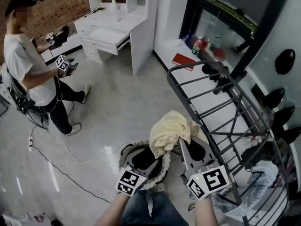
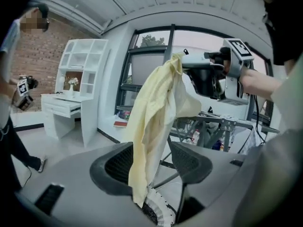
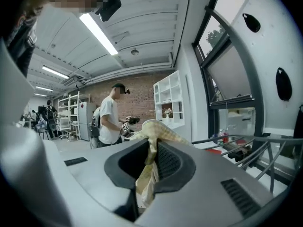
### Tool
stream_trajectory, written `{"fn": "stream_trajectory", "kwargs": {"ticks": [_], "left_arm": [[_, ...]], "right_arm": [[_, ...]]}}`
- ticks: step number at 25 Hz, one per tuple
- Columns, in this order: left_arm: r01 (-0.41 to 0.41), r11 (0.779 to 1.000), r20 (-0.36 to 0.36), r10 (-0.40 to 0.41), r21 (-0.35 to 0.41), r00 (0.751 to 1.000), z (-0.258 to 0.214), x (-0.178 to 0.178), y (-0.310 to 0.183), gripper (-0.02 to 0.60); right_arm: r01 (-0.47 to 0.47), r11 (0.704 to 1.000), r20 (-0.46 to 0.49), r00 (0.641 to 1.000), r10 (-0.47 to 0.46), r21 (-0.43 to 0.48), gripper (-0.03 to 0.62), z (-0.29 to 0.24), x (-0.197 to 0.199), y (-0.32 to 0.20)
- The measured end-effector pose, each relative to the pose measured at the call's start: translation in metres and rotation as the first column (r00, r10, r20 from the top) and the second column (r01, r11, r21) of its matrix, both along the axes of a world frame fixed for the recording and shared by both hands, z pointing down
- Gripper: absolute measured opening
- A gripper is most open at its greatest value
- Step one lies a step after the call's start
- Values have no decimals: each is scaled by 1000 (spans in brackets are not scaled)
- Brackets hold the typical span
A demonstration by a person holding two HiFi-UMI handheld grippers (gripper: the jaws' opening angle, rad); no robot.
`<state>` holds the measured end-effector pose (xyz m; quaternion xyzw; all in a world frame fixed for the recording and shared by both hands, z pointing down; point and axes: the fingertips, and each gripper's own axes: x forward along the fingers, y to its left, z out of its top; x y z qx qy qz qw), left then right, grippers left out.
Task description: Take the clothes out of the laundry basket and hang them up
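Observation:
A pale yellow garment (image 1: 170, 131) hangs bunched from my right gripper (image 1: 182, 139), which is shut on its upper part. In the right gripper view the cloth (image 3: 154, 131) is pinched between the jaws of that gripper (image 3: 150, 157). My left gripper (image 1: 143, 158) stands open just left of it, above the round laundry basket (image 1: 123, 155). In the left gripper view the garment (image 2: 151, 112) dangles between the wide-apart jaws of the left gripper (image 2: 151, 162) without being pressed, and the right gripper (image 2: 191, 66) holds its top. A bit of the basket's rim (image 2: 160, 213) shows below.
A dark metal drying rack (image 1: 221, 107) stands to the right, with another cloth (image 1: 256, 182) on its near end. A person (image 1: 33, 65) holding grippers stands at the far left, cables (image 1: 61, 154) trail on the floor, and a white desk (image 1: 110, 32) is at the back.

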<state>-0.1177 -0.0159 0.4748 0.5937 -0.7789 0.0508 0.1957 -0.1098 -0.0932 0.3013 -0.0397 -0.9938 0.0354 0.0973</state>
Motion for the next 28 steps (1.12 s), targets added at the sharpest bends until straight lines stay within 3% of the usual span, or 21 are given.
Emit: {"fn": "stream_trajectory", "kwargs": {"ticks": [7, 13, 14, 17, 18, 23, 28], "left_arm": [[-145, 989, 31, 145, 9, 989, -9, 44, -64, 263], [-268, 961, 39, 271, -67, 962, 8, 73, -89, 268], [-284, 956, 52, 289, -75, 956, 10, 77, -91, 258], [-314, 945, 93, 322, -88, 942, 10, 83, -95, 84], [-325, 942, 96, 333, -88, 938, 9, 85, -97, 52], [-397, 914, 94, 404, -84, 910, 1, 99, -106, 28], [-447, 890, 137, 456, -89, 880, -17, 108, -108, 26]], "right_arm": [[-109, 994, 94, 990, 108, 9, 29, -61, 43, -32], [-218, 975, 157, 965, 209, 41, 29, -96, 75, -41], [-236, 971, 162, 960, 227, 44, 29, -99, 79, -41], [-294, 955, 168, 944, 283, 46, 29, -102, 97, -44], [-313, 949, 169, 938, 302, 44, 29, -102, 104, -46], [-405, 913, 182, 901, 393, 34, 29, -103, 141, -58], [-490, 872, 198, 856, 477, 20, 30, -103, 178, -70]]}}
